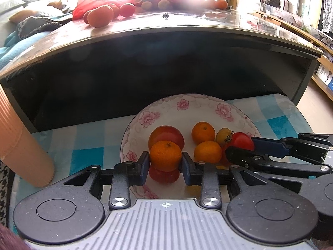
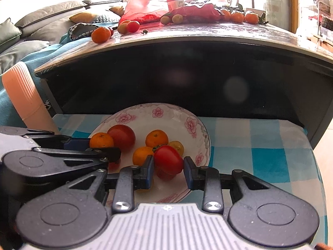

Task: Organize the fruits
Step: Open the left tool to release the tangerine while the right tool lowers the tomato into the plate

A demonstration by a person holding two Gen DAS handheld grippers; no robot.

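Observation:
A white plate with pink flowers [image 1: 183,106] [image 2: 158,112] sits on a blue checked cloth and holds tangerines, tomatoes and a yellow fruit [image 1: 223,135]. My left gripper [image 1: 165,160] is shut on a tangerine [image 1: 165,155], held just above a red tomato on the plate. My right gripper [image 2: 168,163] is shut on a red tomato [image 2: 168,159], held just above the plate; it enters the left wrist view from the right [image 1: 241,145]. A large tomato [image 2: 121,136] and two tangerines [image 2: 156,138] lie in the plate.
A dark glass table [image 1: 166,33] rises behind the plate, with more loose tangerines [image 1: 100,16] and tomatoes, and red bags [image 2: 195,11] on top. A ribbed peach-coloured cup [image 1: 18,137] stands at the left. A sofa with cushions is far left.

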